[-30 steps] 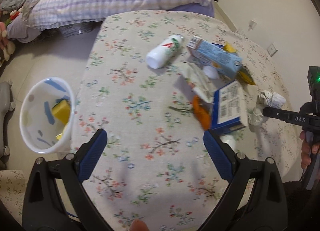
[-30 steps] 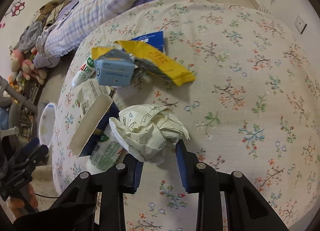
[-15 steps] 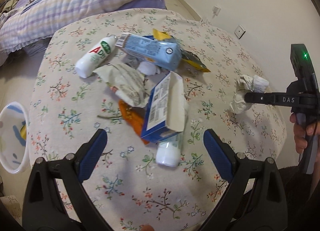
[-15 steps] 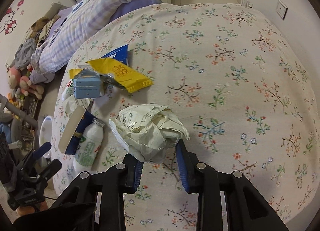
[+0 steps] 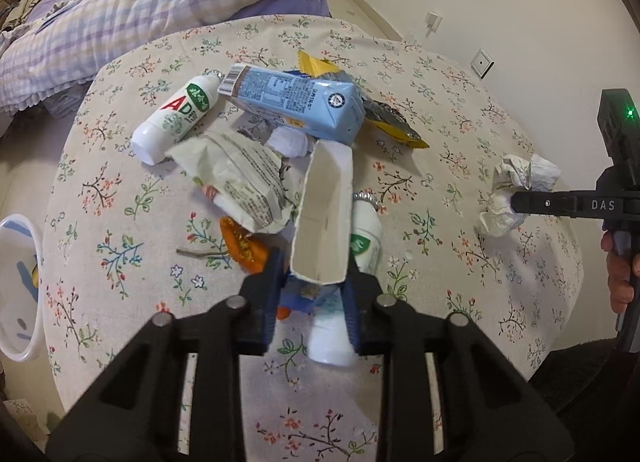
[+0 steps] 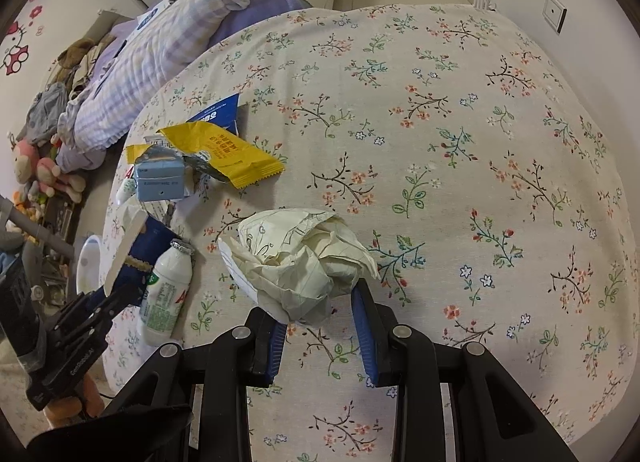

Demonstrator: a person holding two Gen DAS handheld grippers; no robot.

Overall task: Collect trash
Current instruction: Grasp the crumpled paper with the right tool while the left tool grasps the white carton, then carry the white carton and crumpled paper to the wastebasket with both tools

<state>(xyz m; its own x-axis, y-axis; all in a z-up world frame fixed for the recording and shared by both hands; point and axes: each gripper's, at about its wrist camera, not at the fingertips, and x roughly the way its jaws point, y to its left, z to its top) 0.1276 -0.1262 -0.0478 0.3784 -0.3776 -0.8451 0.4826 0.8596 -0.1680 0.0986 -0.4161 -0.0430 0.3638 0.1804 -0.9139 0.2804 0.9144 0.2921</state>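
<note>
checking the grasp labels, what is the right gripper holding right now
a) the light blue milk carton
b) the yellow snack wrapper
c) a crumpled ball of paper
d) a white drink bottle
c: in the right wrist view the right gripper has the crumpled ball of paper clamped between its blue pads, off the pile; the left wrist view shows the same wad in it at the side.

Each wrist camera looks steeply down along its own claw, close over the floral bench (image 5: pixel 120 222). Both views share the litter pile, and each catches the other claw at its edge.
</note>
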